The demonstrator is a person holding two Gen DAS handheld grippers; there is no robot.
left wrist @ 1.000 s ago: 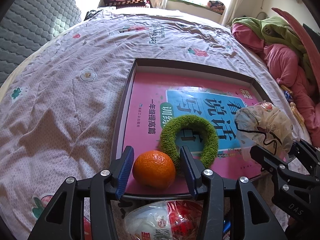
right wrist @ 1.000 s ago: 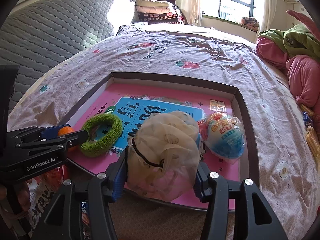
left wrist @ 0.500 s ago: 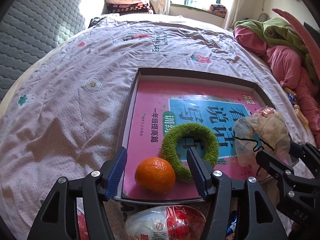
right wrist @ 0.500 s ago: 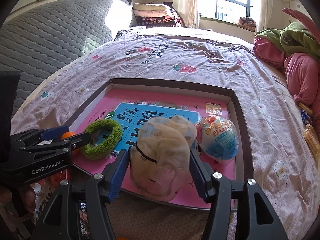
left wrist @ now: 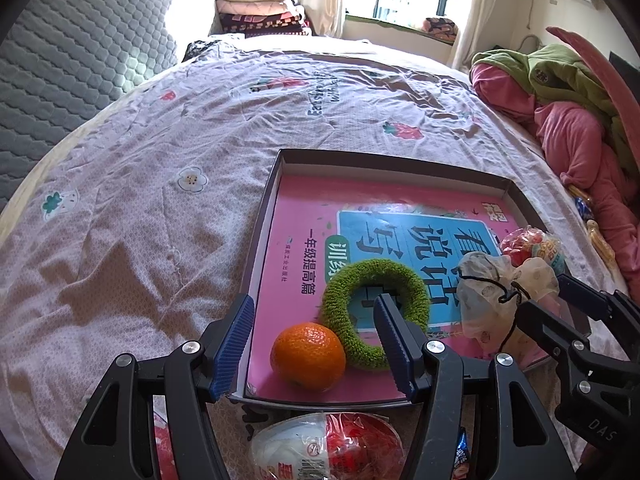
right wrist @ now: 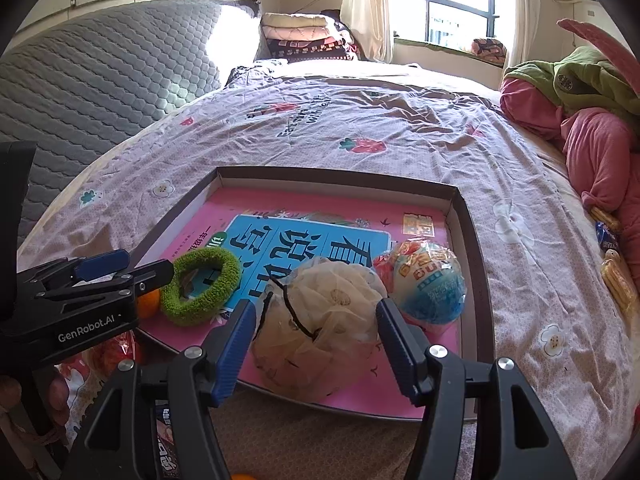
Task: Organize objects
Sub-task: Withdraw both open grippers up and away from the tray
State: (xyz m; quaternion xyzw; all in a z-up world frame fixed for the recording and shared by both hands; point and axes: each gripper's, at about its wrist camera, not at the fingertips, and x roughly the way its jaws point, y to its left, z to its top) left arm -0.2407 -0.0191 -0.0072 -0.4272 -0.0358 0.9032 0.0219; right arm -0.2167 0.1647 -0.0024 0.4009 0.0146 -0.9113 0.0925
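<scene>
Orange tangerine (left wrist: 308,356) sits glossy in the tray (left wrist: 262,240), touching the green scrunchie (left wrist: 374,314) at its 2 o'clock. Also inside: a mesh pouch (right wrist: 320,326) and wrapped toy egg (right wrist: 430,286). Left gripper (left wrist: 316,346) and right gripper (right wrist: 316,346) both gape, holding nothing.

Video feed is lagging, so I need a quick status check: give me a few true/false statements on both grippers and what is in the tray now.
1. The left gripper is open, with the orange loose between its fingers. True.
2. The right gripper is clamped on the mesh pouch. False: its jaws stand apart from the pouch.
3. The green ring lies inside the tray. True.
4. The green ring is on the bedsheet outside the tray. False: it rests on the pink book in the tray.
5. A wrapped egg sits right of the pouch. True.
</scene>
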